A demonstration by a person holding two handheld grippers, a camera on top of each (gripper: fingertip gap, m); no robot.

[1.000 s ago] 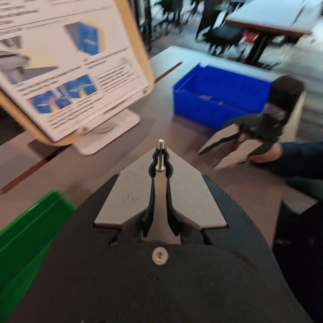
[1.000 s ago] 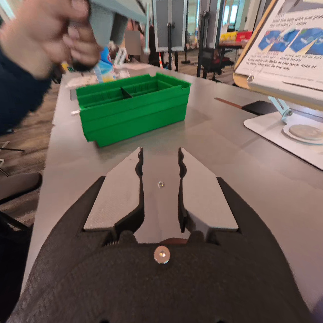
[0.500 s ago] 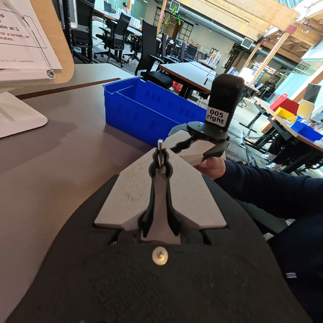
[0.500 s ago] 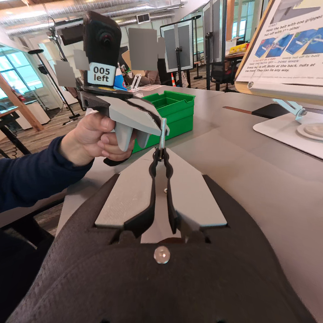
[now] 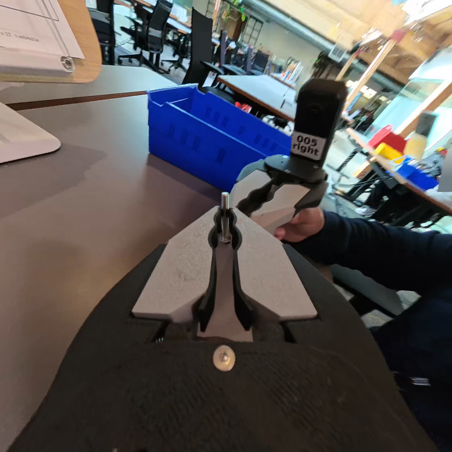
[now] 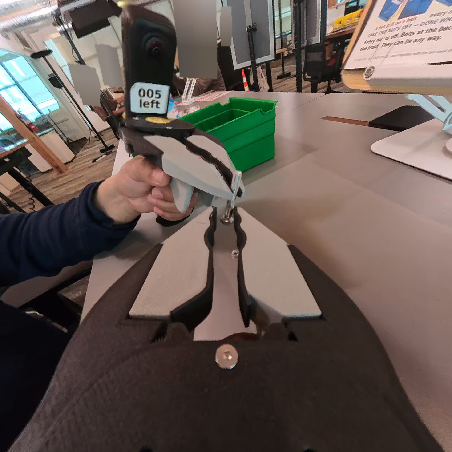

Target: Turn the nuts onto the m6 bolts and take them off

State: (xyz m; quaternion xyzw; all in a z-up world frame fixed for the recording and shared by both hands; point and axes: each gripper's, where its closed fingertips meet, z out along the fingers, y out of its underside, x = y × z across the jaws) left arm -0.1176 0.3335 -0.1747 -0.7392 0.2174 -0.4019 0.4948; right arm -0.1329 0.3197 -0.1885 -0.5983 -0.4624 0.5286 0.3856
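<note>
Your right hand-held gripper (image 6: 226, 215) is loosening off bolt (image 6: 233, 189); left hand-held gripper (image 5: 225, 221) is pinching it; nut (image 6: 234, 254) is lying on desk (image 6: 342, 220).

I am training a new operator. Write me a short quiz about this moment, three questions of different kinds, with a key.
1. True or false: the left gripper is shut on the bolt.
2. Where is the loose nut? A: on a chair. B: on the table. C: on the stand's foot.
3. Fill in: in the right wrist view, the bin behind the left gripper is ___ in colour.
Key: 1 true; 2 B; 3 green.
</note>
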